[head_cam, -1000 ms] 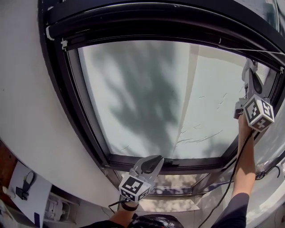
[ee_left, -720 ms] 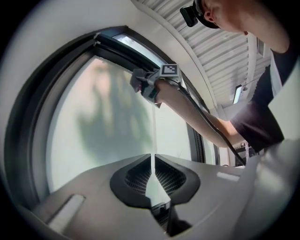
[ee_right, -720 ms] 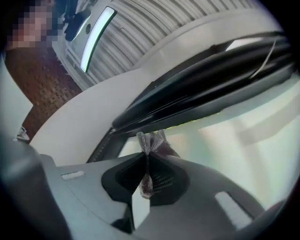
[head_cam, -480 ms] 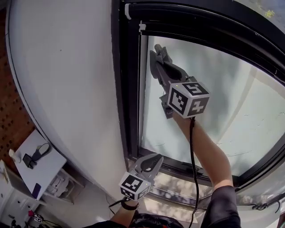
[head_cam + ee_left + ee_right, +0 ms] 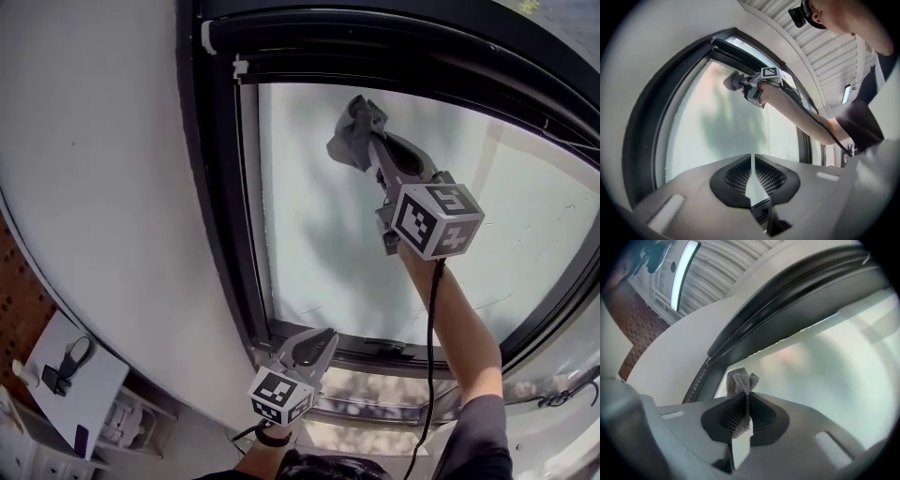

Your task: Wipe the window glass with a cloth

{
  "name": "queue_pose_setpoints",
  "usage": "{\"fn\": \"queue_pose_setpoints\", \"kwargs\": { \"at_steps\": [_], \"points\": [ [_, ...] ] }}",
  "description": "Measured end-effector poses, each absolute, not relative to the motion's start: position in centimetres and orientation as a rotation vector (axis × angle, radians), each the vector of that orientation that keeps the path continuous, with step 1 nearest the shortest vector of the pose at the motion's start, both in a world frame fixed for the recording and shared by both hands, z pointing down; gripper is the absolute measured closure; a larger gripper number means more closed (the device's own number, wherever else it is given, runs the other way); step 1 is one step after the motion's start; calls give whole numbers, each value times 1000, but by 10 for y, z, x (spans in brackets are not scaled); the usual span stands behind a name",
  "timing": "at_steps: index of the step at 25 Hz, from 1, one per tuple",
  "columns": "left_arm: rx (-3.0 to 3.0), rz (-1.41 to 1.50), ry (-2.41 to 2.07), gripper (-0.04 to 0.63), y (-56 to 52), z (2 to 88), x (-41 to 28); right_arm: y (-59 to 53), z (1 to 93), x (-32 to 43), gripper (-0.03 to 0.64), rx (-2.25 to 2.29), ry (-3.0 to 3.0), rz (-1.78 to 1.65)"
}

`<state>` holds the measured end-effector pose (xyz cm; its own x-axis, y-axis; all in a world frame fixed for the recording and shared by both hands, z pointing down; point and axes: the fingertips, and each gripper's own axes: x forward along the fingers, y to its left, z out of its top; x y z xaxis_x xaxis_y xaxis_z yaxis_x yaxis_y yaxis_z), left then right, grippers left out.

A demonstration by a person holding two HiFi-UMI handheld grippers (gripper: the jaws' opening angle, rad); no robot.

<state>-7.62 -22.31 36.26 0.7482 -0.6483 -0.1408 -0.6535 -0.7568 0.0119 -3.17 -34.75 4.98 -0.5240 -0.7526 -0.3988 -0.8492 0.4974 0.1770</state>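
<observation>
The pinched end of the small grey, loosely woven cloth is hidden inside the right gripper. Only a crumpled tuft sticks out past the tips. In the right gripper view the jaws are clamped on that cloth, and a strip of it runs down between the ribbed pads. No view makes clear whether the tuft actually presses on the pale, hazy window glass or only sits just before it.

In the head view the cloth is at about one o'clock, near the upper left corner of the pane and close to the curved black frame. The pane's right side is cut off by the picture edge. Through the glass only a blurred grey shadow shows. In the left gripper view the cloth is a small blob at eleven o'clock, its weave too small to read there.

The left gripper sits at six o'clock, near the lower frame rail. Its jaws are pressed almost together, with a sliver of light between them and nothing held. The white wall fills nine o'clock.
</observation>
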Motion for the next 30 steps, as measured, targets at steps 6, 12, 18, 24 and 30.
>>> {"fn": "queue_pose_setpoints", "kwargs": {
  "at_steps": [6,12,18,24,30],
  "points": [
    [-3001,179,787,577,-212,363,9,-315,56,152,591,-1691,2264,536],
    [-3018,124,638,577,-199,359,55,-268,60,335,591,-2114,1933,615],
    [-2991,84,658,575,-194,353,55,-217,74,500,591,-2523,1480,472],
    [-2952,-9,714,580,-176,354,1,-216,62,380,591,-2188,1742,601],
    [-2899,-71,852,592,-178,356,-51,-267,71,91,591,-1421,2386,636]
  ]
}}
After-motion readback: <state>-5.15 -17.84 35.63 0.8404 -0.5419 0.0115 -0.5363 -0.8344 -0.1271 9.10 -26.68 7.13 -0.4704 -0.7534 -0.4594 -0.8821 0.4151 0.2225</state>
